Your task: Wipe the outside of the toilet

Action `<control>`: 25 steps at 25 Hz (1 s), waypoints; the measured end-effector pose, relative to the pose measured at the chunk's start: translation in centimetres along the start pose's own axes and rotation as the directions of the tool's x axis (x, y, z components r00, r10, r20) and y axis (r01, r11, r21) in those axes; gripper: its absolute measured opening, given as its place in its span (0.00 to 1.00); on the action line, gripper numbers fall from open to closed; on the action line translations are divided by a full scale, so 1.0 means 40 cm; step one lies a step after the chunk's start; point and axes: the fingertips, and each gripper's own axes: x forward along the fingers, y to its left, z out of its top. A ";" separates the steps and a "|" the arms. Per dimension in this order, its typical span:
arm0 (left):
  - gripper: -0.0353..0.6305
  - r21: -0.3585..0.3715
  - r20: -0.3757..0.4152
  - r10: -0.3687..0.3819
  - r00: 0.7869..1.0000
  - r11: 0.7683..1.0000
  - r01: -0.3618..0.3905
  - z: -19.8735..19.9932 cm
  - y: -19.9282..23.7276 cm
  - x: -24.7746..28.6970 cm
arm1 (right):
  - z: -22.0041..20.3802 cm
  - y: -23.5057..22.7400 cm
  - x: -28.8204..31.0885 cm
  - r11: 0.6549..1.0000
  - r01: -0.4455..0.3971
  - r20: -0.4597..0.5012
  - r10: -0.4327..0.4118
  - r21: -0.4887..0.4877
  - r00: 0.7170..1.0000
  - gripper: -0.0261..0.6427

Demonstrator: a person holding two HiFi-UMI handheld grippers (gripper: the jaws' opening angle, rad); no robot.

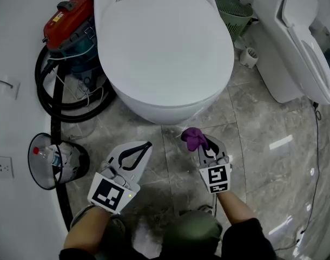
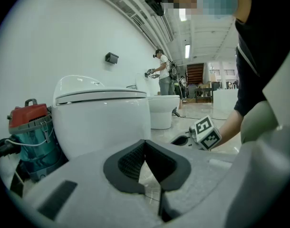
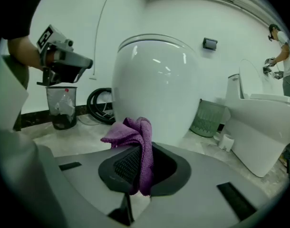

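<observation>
A white toilet (image 1: 165,53) with its lid down fills the top of the head view; its rounded front bowl (image 3: 157,89) stands close ahead in the right gripper view. My right gripper (image 1: 202,143) is shut on a purple cloth (image 1: 193,138), which bunches up above the jaws (image 3: 135,139), a short way in front of the bowl and apart from it. My left gripper (image 1: 145,146) is shut and holds nothing, low over the floor to the left of the right one. The toilet's side (image 2: 102,120) shows in the left gripper view.
A red and teal vacuum (image 1: 73,28) with a black hose (image 1: 59,99) sits left of the toilet. A wire bin (image 1: 54,158) stands by the wall. A green basket (image 1: 232,10), a small cup (image 1: 249,57) and a second toilet (image 1: 300,42) are at the right. A person (image 2: 163,72) stands far back.
</observation>
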 end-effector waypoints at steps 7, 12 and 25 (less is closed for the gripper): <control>0.06 0.013 -0.005 -0.002 1.000 1.000 0.002 -0.001 -0.010 -0.007 | 0.012 0.197 0.094 0.988 -0.153 0.028 0.152 0.021 0.988 0.10; 0.06 0.019 0.000 0.005 1.000 1.000 -0.005 0.008 -0.007 -0.016 | 0.056 0.269 0.184 0.980 -0.198 0.037 0.199 -0.029 0.979 0.10; 0.06 0.028 -0.002 0.005 1.000 1.000 -0.005 0.007 -0.012 -0.017 | 0.018 0.177 0.226 0.993 -0.114 -0.019 0.115 0.021 0.993 0.10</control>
